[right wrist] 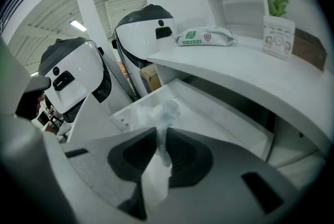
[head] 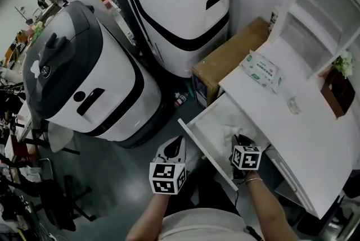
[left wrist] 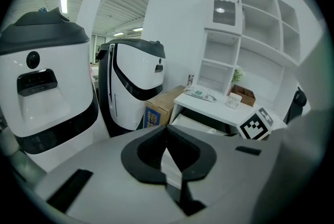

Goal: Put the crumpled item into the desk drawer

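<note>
The crumpled item (right wrist: 156,116) is a wad of thin white plastic. My right gripper (right wrist: 160,137) is shut on its lower end, and the wad bulges out past the fingertips. In the head view the right gripper (head: 241,144) hangs over the open white desk drawer (head: 209,117), with the crumpled item (head: 230,134) just above the drawer's floor. Below the jaws, the drawer (right wrist: 219,121) shows as a shallow white tray. My left gripper (head: 175,147) is shut on nothing, left of the drawer's front corner and over the dark floor. Its own view shows the jaws (left wrist: 168,139) closed.
Two large white and black machines (head: 84,82) (head: 180,4) stand left of the desk. A cardboard box (head: 225,60) sits beside the drawer. A wipes pack (head: 261,70), a small cup (head: 292,105) and a brown planter (head: 339,88) rest on the white desktop (head: 315,139); shelves (head: 326,9) rise behind.
</note>
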Demonstrator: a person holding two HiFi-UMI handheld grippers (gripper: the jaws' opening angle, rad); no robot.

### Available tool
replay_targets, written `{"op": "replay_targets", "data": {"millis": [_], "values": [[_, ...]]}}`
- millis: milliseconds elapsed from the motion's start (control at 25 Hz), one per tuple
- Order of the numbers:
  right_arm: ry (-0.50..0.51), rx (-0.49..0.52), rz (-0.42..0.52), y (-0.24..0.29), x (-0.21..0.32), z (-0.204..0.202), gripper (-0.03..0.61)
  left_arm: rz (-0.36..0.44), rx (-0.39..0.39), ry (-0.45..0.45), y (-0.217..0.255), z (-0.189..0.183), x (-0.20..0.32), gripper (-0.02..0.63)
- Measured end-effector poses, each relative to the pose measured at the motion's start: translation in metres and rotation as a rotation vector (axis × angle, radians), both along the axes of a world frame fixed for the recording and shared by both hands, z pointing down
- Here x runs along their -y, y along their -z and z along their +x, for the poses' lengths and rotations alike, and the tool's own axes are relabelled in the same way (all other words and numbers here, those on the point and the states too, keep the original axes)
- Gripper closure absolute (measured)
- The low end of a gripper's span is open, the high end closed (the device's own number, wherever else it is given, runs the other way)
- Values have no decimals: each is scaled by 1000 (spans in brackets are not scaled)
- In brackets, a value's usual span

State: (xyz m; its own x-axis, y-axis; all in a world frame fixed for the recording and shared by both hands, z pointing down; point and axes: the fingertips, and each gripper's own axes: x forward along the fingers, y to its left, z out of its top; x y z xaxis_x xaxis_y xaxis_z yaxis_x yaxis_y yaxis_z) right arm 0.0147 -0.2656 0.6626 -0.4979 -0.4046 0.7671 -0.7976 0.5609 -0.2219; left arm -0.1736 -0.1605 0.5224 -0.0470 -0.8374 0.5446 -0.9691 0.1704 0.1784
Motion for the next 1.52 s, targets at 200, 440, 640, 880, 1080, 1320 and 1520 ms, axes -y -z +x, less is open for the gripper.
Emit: {"op": "replay_targets", "data": {"millis": [200, 440, 640, 880, 1080, 1320, 1520], "values": [[39, -45, -31, -22, 2, -3, 518, -19, -2, 26, -6, -4, -4, 621], [62, -95, -79, -50, 1, -5, 518, -49, -9, 47, -14, -6, -9, 621], [64, -132, -115, -69, 1, -6, 518, -75, -18, 55, -22, -5, -12, 621], [77, -161, -137, -85, 2, -7, 518, -97, -27, 47, -28, -2, -11, 621], [80, -200, -158, -96, 3, -5, 518, -112, -31, 55, -32, -4, -13, 621], [106, -237, -171, -106, 0, -6, 518, -118, -31, 62, -34, -7, -13, 621], [118, -264, -184, -113, -4, -6, 517, -125, -36, 65, -37, -8, -16, 621]]}}
